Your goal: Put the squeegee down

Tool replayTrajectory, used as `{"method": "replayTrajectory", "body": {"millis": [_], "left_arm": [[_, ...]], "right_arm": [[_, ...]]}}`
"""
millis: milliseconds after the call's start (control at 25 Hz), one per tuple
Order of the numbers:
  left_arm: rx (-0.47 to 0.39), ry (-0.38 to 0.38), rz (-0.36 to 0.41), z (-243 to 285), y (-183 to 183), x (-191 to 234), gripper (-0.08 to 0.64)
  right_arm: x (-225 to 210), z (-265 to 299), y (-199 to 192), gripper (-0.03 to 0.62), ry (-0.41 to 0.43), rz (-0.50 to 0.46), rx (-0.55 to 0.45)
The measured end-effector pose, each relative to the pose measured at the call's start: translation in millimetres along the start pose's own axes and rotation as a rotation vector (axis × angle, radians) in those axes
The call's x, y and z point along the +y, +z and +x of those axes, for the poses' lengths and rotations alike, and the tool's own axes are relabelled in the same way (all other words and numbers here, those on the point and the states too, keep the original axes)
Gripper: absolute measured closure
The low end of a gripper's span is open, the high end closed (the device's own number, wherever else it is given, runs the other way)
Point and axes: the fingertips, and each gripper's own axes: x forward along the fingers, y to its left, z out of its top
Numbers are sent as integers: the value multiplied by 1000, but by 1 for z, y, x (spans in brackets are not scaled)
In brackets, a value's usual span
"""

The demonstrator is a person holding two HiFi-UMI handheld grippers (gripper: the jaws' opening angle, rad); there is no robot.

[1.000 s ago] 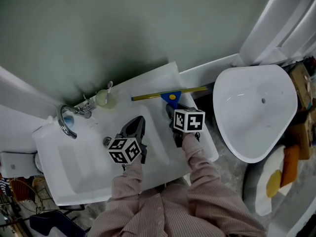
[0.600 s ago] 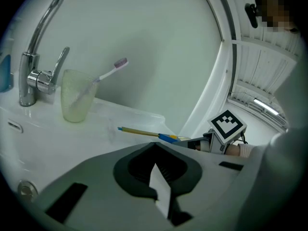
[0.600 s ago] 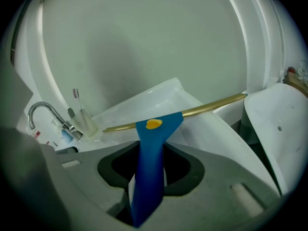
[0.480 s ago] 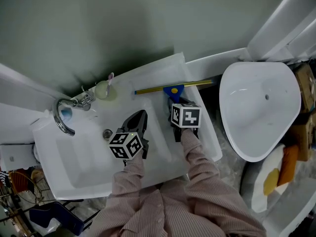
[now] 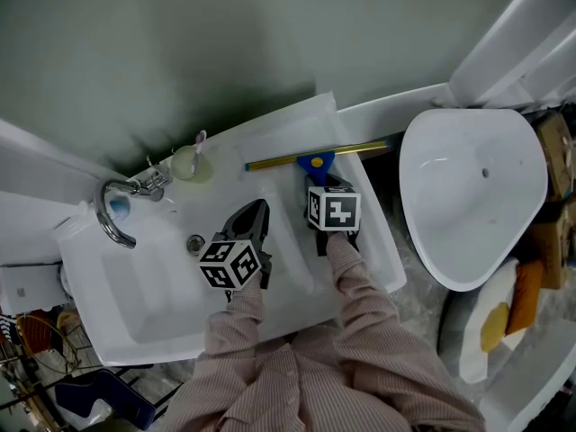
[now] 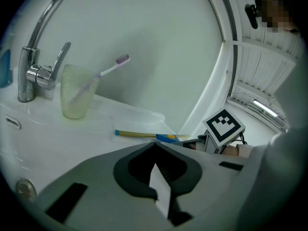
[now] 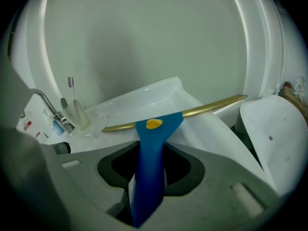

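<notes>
Sink ledge, far right, sits beneath the squeegee; right hand-held gripper clamps its handle, likely to lay it there; left hand-held gripper idles, jaws together, empty.

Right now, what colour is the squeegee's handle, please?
The squeegee handle is blue; clearest in the right gripper view.
</notes>
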Motion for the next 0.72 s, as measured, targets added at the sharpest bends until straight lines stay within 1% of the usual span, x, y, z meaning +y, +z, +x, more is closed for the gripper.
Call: {"method": "replayTrajectory", "body": {"millis": [200, 360, 640, 720], "left_arm": [[-3, -4, -4, -2, 0, 0, 558], [-6, -14, -7, -3, 1, -4, 558], [-15, -35, 2, -9, 3, -12, 558], [-20, -42, 1, -12, 2, -15, 558]], "right_arm": [[1, 0, -1, 457, -7, -4, -1], [-1, -2, -3, 431, -24, 7, -9], [0, -21, 4, 417, -65, -21, -77], [4, -30, 7, 417, -63, -35, -110]]}}
